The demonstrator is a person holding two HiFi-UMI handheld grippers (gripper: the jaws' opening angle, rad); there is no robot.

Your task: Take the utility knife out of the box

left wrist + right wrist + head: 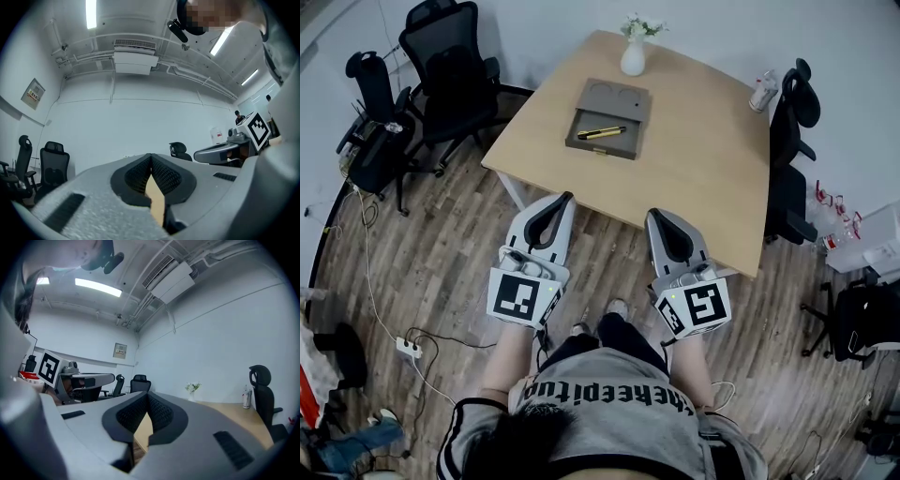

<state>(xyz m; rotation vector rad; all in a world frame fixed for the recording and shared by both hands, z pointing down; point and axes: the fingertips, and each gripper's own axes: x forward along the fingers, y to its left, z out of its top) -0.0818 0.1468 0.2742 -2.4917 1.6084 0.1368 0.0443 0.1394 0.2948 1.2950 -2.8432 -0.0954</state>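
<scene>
1. Head view:
   - The left gripper (566, 197) and right gripper (654, 214) are held side by side over the wood floor, short of the near edge of the bench (703, 169).
   - Both sets of jaws are pressed together with nothing in them.
   - The box (616, 97) sits on the bench well ahead of both jaws, roughly between their two lines, with its tray pulled open toward the person.
   - The utility knife (601, 132) lies flat in that tray, yellow and black, untouched and well apart from either jaw tip.
   - A vase (633, 58) stands beyond the box. A bottle (761, 92) is far off ahead-right of the right jaws.

2. Left gripper view:
   - The jaws are together at the tips and empty, angled slightly up at the wall.
   - Only a sliver of bench shows through the gap below the tips.
   - Box and knife are not visible here.
   - The right gripper is just off to the right, and chairs (54, 164) stand to the left.

3. Right gripper view:
   - The jaws are together and empty, pointing level.
   - The bench top runs ahead and to the right of the tips, with the vase far ahead.
   - Box and knife are not in this view.

4. Progress:
   - The task looks to be at the very start. The tray is open and the knife is exposed.
   - No approach, grasp or lift has been made.
   - Left to do: reach forward over the bench, open one set of jaws, close on the knife and lift it clear of the box.
</scene>
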